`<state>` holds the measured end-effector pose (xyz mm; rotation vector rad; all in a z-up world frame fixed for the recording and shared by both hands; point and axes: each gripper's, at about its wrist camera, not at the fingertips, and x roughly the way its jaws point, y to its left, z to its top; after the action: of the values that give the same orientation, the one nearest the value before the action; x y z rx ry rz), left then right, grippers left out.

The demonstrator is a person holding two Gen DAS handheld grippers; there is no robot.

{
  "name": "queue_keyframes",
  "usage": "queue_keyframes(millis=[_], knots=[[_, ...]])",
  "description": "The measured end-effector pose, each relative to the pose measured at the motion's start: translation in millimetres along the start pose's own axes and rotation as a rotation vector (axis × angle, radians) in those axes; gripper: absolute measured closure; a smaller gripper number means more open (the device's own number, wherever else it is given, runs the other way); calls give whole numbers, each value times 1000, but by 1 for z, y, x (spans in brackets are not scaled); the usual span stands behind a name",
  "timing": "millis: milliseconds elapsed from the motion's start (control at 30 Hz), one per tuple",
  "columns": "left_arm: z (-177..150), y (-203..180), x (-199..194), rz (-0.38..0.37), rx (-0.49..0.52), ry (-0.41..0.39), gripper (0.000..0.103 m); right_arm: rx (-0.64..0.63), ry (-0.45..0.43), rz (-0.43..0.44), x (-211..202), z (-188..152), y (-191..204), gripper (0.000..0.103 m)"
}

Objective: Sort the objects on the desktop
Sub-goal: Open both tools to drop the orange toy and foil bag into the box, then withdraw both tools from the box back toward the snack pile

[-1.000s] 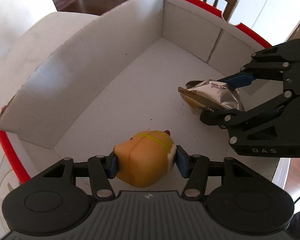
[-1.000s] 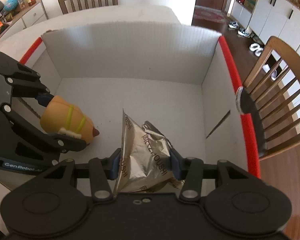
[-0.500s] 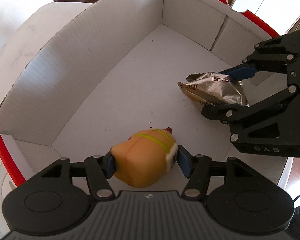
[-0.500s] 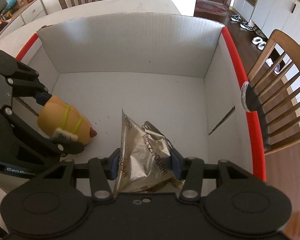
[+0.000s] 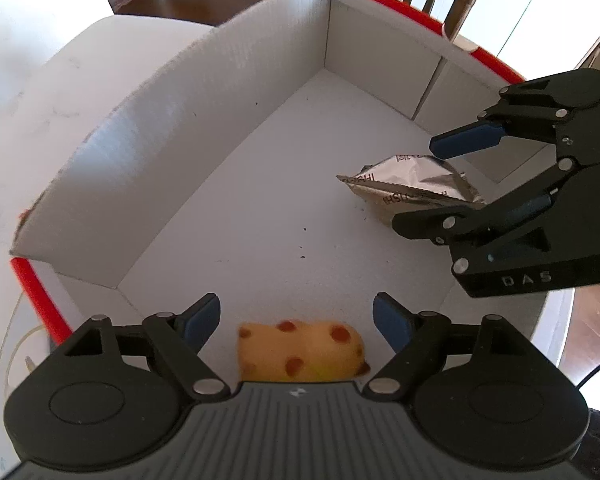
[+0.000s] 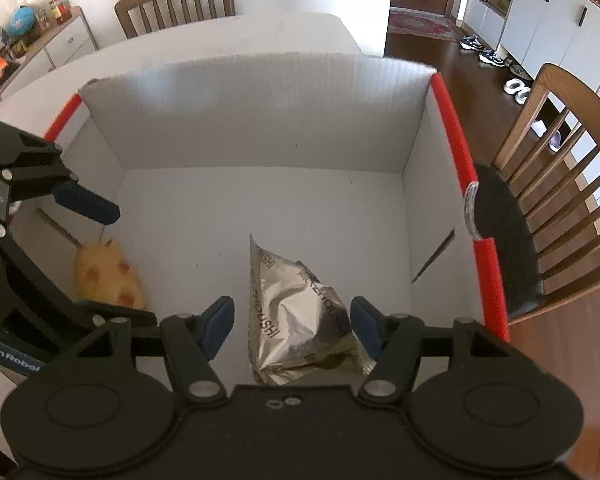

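Right wrist: crinkled silver foil packet, printed lettering.

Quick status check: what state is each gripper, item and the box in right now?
left gripper: open, jaws just been opening, toy between them but released
right gripper: open, jaws just been opening, pads off the packet
yellow spotted toy: lying on the box floor
silver foil packet: crumpled, resting on the box floor
cardboard box: open-topped
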<state>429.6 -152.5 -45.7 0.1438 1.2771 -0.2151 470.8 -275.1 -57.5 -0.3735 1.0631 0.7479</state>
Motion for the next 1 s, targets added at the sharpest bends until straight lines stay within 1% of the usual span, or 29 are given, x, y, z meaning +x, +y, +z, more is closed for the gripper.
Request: queue_keyframes(millis=[167,267,300,433,467,533,567,767,900,1000], knots=[[-8,2,-27,-10,-13,-64,20,-10,-32,6,-17,1,0,38],[-7,-11,-27,-10,-17,-90,20,-16,-48,9,-25,1,2,37],[-4,-8,-28,-11,-19,-99,20,-19,-53,10,-27,2,3,37],[-11,-9,-30,-18,-33,-134,20,-28,-65,19,-38,5,6,35],[-6,-13,-34,-17,-36,-140,20,-29,-65,21,-42,3,9,35],[-12,-19,-48,-18,-41,-156,20,-33,-67,20,-48,2,12,35],[-12,-24,-43,-14,-44,-163,20,-33,-70,20,-52,2,12,35],[-26,-38,-55,-2,-42,-230,20,-17,-94,22,-72,-6,14,34],[-40,-41,-66,8,-68,-276,20,-16,-113,27,-85,-10,20,32],[-53,-43,-74,19,-83,-310,20,-19,-125,30,-92,-15,28,29]])
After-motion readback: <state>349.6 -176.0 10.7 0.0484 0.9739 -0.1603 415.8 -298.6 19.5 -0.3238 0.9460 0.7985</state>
